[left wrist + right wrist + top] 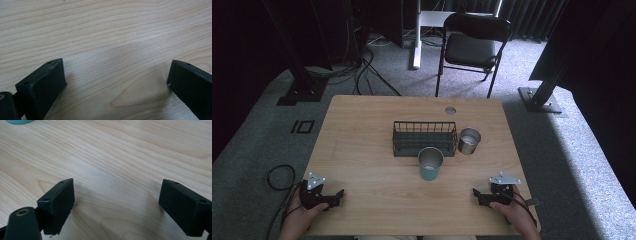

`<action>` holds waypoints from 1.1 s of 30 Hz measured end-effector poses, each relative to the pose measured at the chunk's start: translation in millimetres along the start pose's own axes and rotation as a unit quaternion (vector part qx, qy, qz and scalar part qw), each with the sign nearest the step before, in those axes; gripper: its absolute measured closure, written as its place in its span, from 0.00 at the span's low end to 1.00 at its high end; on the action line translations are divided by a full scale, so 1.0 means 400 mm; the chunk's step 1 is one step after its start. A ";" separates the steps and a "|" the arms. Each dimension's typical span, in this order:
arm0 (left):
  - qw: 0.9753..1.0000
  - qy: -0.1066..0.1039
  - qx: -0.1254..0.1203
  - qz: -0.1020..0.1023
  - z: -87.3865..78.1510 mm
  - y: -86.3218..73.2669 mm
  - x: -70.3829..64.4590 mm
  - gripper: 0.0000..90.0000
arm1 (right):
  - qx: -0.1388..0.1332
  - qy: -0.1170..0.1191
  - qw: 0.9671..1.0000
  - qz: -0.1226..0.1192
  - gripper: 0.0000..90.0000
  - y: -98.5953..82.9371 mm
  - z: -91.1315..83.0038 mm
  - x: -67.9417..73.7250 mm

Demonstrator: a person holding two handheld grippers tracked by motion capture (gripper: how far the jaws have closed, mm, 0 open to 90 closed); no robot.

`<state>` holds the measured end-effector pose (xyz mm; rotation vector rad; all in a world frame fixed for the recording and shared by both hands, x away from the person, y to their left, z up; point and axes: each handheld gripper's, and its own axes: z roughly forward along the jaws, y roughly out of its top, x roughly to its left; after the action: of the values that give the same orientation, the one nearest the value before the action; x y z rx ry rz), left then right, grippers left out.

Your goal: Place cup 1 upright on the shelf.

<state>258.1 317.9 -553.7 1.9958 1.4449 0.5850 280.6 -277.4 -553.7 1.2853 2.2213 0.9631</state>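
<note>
Both grippers rest at the counter's (362,145) near edge, the left gripper (338,196) at 8 o'clock and the right gripper (477,194) at 4 o'clock, fingers spread wide and empty. The teal cup (430,163) stands well apart, between them toward 12 o'clock, touching the wire basket (424,137); a steel cup (469,141) sits beside it. Grey carpet and a black chair (472,45) lie beyond.

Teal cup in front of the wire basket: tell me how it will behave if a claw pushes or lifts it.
The teal tapered cup with the metal-lined inside stands upright on a base narrower than its mouth, so a push near the rim would probably tip it rather than slide it. It looks empty, so likely light. Its smooth wall may slip in a loose grip.
</note>
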 end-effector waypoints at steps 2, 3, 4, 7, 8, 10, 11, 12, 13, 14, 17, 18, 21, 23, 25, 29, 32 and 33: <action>1.000 0.000 0.000 0.000 0.000 0.000 0.000 0.03 | 0.000 0.004 1.000 -0.004 0.14 0.007 0.004 0.006; 1.000 0.000 0.000 0.000 0.000 0.000 0.000 0.03 | -0.003 0.008 1.000 -0.007 0.14 0.015 0.007 0.013; 1.000 0.000 0.000 0.000 0.000 0.000 0.000 0.03 | -0.003 0.008 1.000 -0.007 0.14 0.015 0.007 0.013; 1.000 0.000 0.000 0.000 0.000 0.000 0.000 0.03 | -0.008 0.017 1.000 -0.013 0.14 0.029 0.016 0.027; 1.000 0.000 0.000 0.000 0.000 0.000 0.000 0.03 | -0.008 0.017 1.000 -0.013 0.14 0.029 0.016 0.027; 1.000 0.000 0.000 0.000 0.000 0.000 0.000 0.03 | -0.009 0.021 1.000 -0.017 0.14 0.036 0.020 0.034; 1.000 0.000 0.000 0.000 0.000 0.000 0.000 0.03 | -0.012 0.026 0.999 -0.021 0.14 0.043 0.024 0.041; 1.000 0.000 0.000 0.000 0.000 0.000 0.000 0.03 | -0.012 0.026 0.999 -0.021 0.14 0.043 0.024 0.041; 1.000 0.000 0.000 0.000 0.000 0.000 0.000 0.03 | -0.011 0.027 0.999 -0.023 0.14 0.046 0.026 0.044; 1.000 0.000 0.000 0.000 0.000 0.000 0.000 0.03 | -0.013 0.031 0.999 -0.024 0.14 0.051 0.028 0.048; 1.000 0.000 0.000 0.000 0.000 0.000 0.000 0.03 | -0.020 0.038 0.999 -0.031 0.14 0.068 0.033 0.062; 1.000 0.000 0.000 0.000 0.000 0.000 0.000 0.03 | -0.020 0.038 0.999 -0.031 0.14 0.068 0.033 0.062; 1.000 0.000 0.000 0.000 0.000 0.000 0.000 0.03 | -0.025 0.045 0.998 -0.036 0.14 0.084 0.039 0.075; 1.000 0.000 0.000 0.000 0.000 0.000 0.000 0.03 | -0.029 0.049 0.998 -0.040 0.14 0.091 0.041 0.081; 1.000 0.000 0.000 0.000 0.000 0.000 0.000 0.03 | -0.035 0.053 0.997 -0.042 0.14 0.098 0.044 0.087; 1.000 0.000 0.000 0.000 0.000 0.000 0.000 0.03 | -0.040 0.058 0.997 -0.044 0.14 0.106 0.048 0.095; 1.000 0.000 0.000 0.000 0.000 0.000 0.000 0.03 | -0.043 0.066 0.996 -0.044 0.14 0.116 0.054 0.104; 1.000 0.000 0.000 0.000 0.000 0.000 0.000 0.03 | -0.044 0.070 0.996 -0.045 0.14 0.122 0.058 0.110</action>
<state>258.1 317.9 -553.8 1.9959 1.4447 0.5853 302.3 -214.3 -533.9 1.1010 2.2911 1.1341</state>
